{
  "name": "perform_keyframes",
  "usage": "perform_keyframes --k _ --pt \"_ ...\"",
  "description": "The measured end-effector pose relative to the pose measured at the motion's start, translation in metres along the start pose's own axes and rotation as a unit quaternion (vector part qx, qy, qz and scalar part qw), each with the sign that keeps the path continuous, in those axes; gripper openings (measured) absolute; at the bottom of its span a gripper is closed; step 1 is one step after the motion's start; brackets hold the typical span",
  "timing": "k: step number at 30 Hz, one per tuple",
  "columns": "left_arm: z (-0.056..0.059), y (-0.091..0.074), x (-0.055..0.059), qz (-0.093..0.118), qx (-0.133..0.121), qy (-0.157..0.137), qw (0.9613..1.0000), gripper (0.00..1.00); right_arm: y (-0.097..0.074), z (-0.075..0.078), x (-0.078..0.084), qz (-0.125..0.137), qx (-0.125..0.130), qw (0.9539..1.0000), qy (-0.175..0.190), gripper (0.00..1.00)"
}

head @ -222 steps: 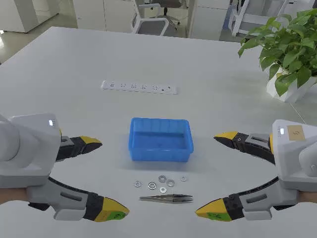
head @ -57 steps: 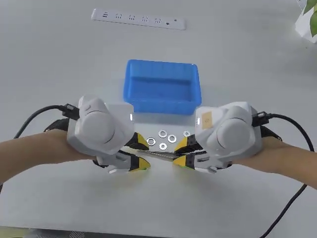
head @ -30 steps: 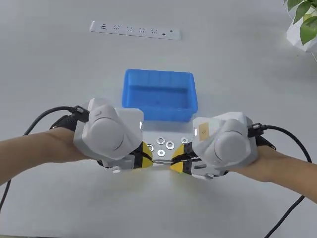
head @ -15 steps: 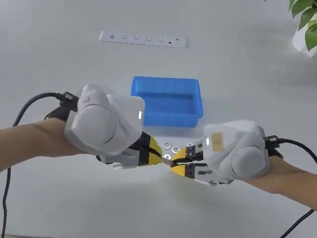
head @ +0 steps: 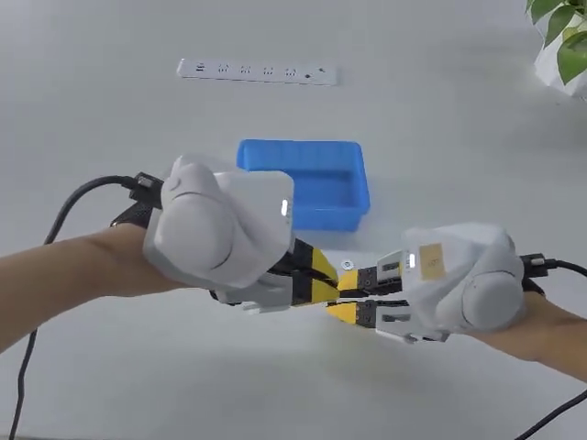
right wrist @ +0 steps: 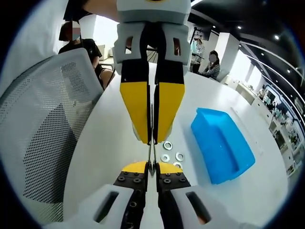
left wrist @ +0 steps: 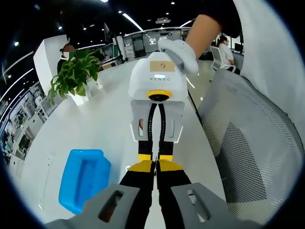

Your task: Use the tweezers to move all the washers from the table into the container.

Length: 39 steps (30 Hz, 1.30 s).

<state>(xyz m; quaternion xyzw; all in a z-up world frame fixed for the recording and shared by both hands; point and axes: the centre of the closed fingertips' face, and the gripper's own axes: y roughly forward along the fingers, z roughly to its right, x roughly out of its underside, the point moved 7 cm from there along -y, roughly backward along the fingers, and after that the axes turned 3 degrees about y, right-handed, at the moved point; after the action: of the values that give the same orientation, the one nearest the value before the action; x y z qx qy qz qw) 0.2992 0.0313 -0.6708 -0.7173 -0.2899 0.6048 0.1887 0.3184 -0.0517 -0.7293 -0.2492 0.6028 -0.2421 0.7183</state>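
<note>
**Item 1, left gripper** (left wrist: 155, 167). We recorded its yellow-tipped jaws pressed almost together and nipping one end of the tweezers (right wrist: 151, 153). In the right gripper view these jaws came in from the top, and the thin metal strip ran down the slit between them.

**Item 2, right gripper** (right wrist: 151, 168). Its jaws were likewise drawn close, pinching the other end of the tweezers. The two grippers faced each other tip to tip, nearly touching, over the table (head: 459, 137).

**Item 3, tweezers.** They were slim and silver, held in line between the two pairs of jaws, which covered most of their length. We could not tell whether they were lifted clear of the table.

**Item 4, washers** (right wrist: 167, 145). In the right gripper view we counted four small silver rings lying flat on the table in a loose cluster. They sat between the gripper tips and the container (right wrist: 221, 143), outside it. In the head view one ring showed just above the meeting jaws.

**Item 5, container.** It was a blue rectangular tray with an open top, resting on the table beyond the grippers. It was near the washers but apart from them.

**Item 6, surroundings.**
- A white power strip (head: 257, 71) lay farther back, well beyond the container.
- A leafy plant (left wrist: 74, 71) in a white pot stood at the table's right side.
- A mesh-backed chair (left wrist: 252, 143) showed in both gripper views.
- A dark cable (head: 83, 197) trailed from the left gripper's housing.
</note>
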Motion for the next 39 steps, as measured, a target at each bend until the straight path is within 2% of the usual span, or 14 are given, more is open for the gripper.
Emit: perform_keyframes --k 6,15,17,19,24,29,39 --pt "-0.002 0.006 -0.004 0.015 0.000 0.001 0.9999 0.05 -0.002 0.003 0.006 0.010 0.002 0.9999 0.014 0.07" --pt "-0.005 0.008 -0.004 0.022 0.000 0.004 0.9997 0.05 -0.001 0.004 0.006 0.016 -0.002 0.9997 0.021 0.07" --pt "-0.005 0.007 -0.003 0.021 -0.002 0.005 0.9998 0.05 0.000 0.003 0.005 0.013 -0.002 0.9997 0.019 0.07" --pt "-0.005 0.004 -0.001 0.022 0.000 -0.011 0.9997 0.05 0.001 0.002 0.003 0.011 0.000 0.9999 0.013 0.07" --pt "0.000 0.002 -0.001 0.021 -0.002 -0.010 0.9997 0.04 0.006 0.000 -0.002 0.014 -0.003 0.9999 0.009 0.07" --pt "-0.003 -0.006 0.000 0.029 -0.017 -0.019 0.9993 0.04 0.006 0.004 -0.008 0.019 0.003 0.9997 0.012 0.07" --pt "-0.005 -0.021 0.003 0.042 -0.042 -0.026 0.9979 0.05 0.007 0.007 -0.018 0.018 0.026 0.9995 -0.008 0.10"
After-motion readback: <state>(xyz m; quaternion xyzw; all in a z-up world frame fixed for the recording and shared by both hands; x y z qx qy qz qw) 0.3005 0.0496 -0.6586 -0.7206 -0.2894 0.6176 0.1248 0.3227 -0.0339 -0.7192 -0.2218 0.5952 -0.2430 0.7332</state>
